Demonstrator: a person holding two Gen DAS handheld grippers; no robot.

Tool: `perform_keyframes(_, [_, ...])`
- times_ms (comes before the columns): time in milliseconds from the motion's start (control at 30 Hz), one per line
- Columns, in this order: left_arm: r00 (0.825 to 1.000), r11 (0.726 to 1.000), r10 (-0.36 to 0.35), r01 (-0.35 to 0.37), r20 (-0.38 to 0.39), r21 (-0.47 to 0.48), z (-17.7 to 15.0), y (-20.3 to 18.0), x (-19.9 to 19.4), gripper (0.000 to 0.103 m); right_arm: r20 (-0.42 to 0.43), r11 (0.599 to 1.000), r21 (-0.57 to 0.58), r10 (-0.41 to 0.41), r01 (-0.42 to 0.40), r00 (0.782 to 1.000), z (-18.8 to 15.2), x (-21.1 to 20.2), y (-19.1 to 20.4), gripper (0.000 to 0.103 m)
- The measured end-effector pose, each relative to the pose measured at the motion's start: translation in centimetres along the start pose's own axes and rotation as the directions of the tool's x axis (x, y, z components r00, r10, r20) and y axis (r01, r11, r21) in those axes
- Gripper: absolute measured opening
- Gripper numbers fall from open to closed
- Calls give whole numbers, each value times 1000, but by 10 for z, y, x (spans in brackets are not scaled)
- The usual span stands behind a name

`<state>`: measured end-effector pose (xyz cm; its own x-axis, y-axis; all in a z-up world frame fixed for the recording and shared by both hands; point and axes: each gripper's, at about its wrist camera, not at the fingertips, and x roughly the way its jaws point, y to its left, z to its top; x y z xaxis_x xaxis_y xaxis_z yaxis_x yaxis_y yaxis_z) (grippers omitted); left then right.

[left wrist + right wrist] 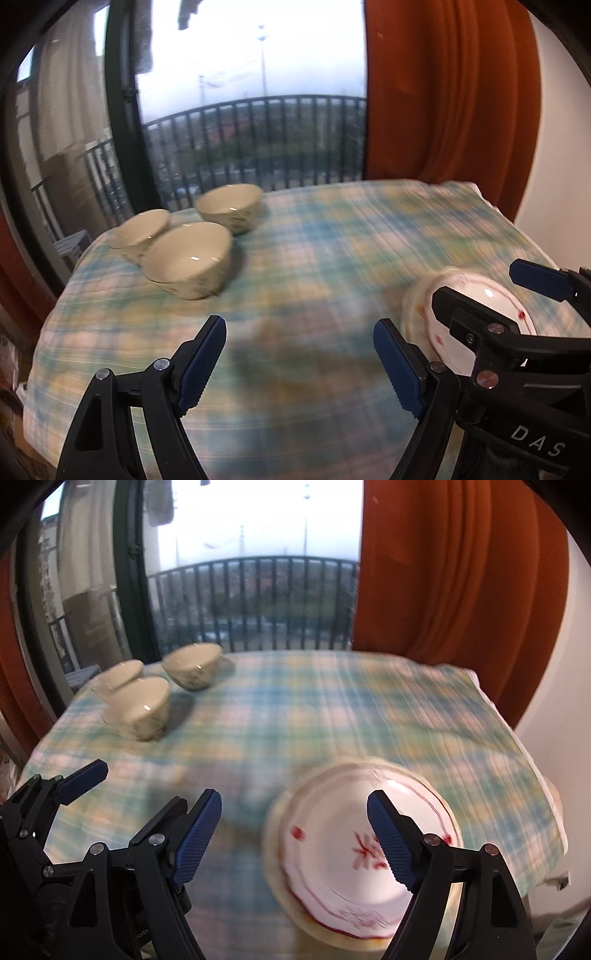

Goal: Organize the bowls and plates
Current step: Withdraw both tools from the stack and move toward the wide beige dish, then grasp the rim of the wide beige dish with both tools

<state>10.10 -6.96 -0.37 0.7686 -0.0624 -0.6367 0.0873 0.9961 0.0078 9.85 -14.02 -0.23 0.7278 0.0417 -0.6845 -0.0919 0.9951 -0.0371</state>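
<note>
Behind the desk (295, 709) we see a balcony door with a dark railing and a rust-orange curtain (461, 572); a blue-green checked cloth covers the top. Three cream bowls (188, 258) sit grouped at the far left corner, two of them touching or nearly so. At the near right lies a white plate (351, 867) with red markings, resting on what looks like a second, cream-rimmed plate beneath it; blur keeps us from being sure.

We judge the plates and bowls to be glazed ceramic: stiff, fairly heavy, slippery and breakable. A plate is best taken by its rim, one finger over and one under; a bowl by its wall.

Our right tongs (295, 834) are wide open and hold nothing. They hang just above the plate's near left part, with the right finger over its middle and the left finger out over bare cloth. Our left tongs (299, 362) are also wide open and empty, just beside the plate on its left, well apart from the bowls.
</note>
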Motion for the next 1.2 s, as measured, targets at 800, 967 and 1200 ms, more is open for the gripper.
perform_keyframes(800, [986, 981, 167, -164, 25, -108, 51, 120, 49, 86, 53, 993, -45, 108, -105, 993, 90, 66, 99, 91])
perform_keyframes(967, [980, 973, 198, -194, 14, -125, 56, 134, 73, 86, 59, 993, -39, 114, -111, 992, 97, 90, 113, 91])
perform_keyframes(1200, [976, 968, 215, -217, -33, -129, 58, 150, 110, 82, 20, 992, -29, 120, -119, 993, 107, 131, 127, 90])
